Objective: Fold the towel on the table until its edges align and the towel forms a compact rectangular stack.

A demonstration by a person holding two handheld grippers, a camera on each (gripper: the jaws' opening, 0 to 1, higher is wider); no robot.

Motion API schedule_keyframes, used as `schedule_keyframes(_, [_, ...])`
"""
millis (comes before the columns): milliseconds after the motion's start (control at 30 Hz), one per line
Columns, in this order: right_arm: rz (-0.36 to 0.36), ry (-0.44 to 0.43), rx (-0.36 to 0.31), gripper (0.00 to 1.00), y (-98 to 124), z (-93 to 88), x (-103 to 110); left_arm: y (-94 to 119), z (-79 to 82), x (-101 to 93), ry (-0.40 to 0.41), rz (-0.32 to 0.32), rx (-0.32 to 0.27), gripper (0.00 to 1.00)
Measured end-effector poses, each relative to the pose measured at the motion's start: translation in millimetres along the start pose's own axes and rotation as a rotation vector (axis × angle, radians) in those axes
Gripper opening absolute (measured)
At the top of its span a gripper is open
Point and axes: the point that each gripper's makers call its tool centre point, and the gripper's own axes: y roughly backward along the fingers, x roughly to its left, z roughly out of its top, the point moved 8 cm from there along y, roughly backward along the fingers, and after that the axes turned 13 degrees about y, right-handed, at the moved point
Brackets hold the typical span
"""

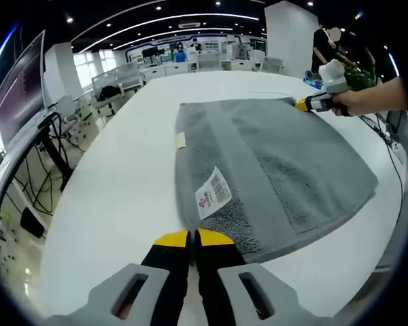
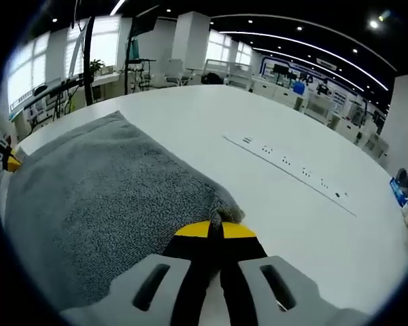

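A grey towel (image 1: 272, 163) lies folded on the white table (image 1: 122, 176), a white barcode label (image 1: 213, 192) on its near part. My left gripper (image 1: 192, 238) is shut, its yellow tips pinching the towel's near corner. At the far corner a hand (image 1: 357, 102) holds my right gripper (image 1: 306, 104) against the towel. In the right gripper view the towel (image 2: 102, 197) spreads to the left, and my right gripper (image 2: 214, 229) is shut on its bunched corner. The left gripper's yellow tip (image 2: 7, 161) peeks in at the far left edge.
A long socket strip (image 2: 292, 166) is set into the table beyond the towel. A dark monitor (image 1: 20, 88) and cables stand off the table's left side. Cables (image 1: 387, 139) hang near the right edge. Desks and chairs (image 1: 190, 64) fill the background.
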Motion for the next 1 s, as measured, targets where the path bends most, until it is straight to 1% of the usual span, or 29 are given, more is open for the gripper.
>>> schedule_keyframes(67, [0.002,0.010,0.001,0.01,4,-6.3,-5,1,-1.4,-6.9,0.001,-0.001,0.003,0.03])
schedule_keyframes(133, [0.000,-0.002,0.002,0.01,11,-16.0,-13,2,-3.0,-21.3,-0.004,-0.012,0.006,0.03])
schedule_keyframes(167, [-0.001,-0.011,0.002,0.01,14,-20.0,-17,2,-4.1,-23.9,-0.011,-0.015,0.009,0.03])
schedule_keyframes(200, [-0.002,-0.023,0.003,0.01,16,-23.9,-21,3,-4.7,-32.5,-0.046,-0.020,0.019,0.03])
schedule_keyframes(233, [-0.004,-0.035,0.006,0.01,21,-30.2,-25,3,-5.2,-38.1,-0.062,-0.023,0.024,0.03])
schedule_keyframes(333, [-0.012,-0.033,0.016,0.01,34,-46.5,-35,8,-7.2,-69.7,-0.075,-0.032,0.028,0.03])
schedule_keyframes(433, [-0.019,-0.047,0.022,0.01,46,-64.7,-50,10,-7.5,-90.2,-0.112,-0.043,0.040,0.03])
schedule_keyframes(567, [-0.019,-0.040,0.041,0.01,57,-83.1,-69,10,-8.2,-117.9,-0.114,-0.063,0.044,0.03])
schedule_keyframes(600, [-0.018,-0.041,0.044,0.01,64,-89.7,-72,10,-8.3,-123.6,-0.118,-0.069,0.047,0.03])
schedule_keyframes(633, [-0.018,-0.041,0.046,0.01,65,-92.1,-74,9,-8.4,-128.3,-0.130,-0.075,0.050,0.03])
schedule_keyframes(733, [-0.022,-0.053,0.052,0.01,79,-106.8,-87,8,-8.4,-150.9,-0.176,-0.088,0.063,0.03])
schedule_keyframes(767, [-0.024,-0.053,0.055,0.01,84,-112.6,-92,8,-8.5,-159.8,-0.181,-0.094,0.068,0.03])
schedule_keyframes(833, [-0.025,-0.054,0.060,0.01,91,-120.2,-97,8,-9.0,-170.8,-0.188,-0.102,0.074,0.03])
schedule_keyframes(933, [-0.028,-0.059,0.065,0.01,99,-136.3,-116,8,-9.6,-194.2,-0.196,-0.124,0.094,0.03])
schedule_keyframes(1000, [-0.035,-0.063,0.069,0.01,110,-146.9,-121,8,-11.1,-208.9,-0.172,-0.134,0.088,0.03])
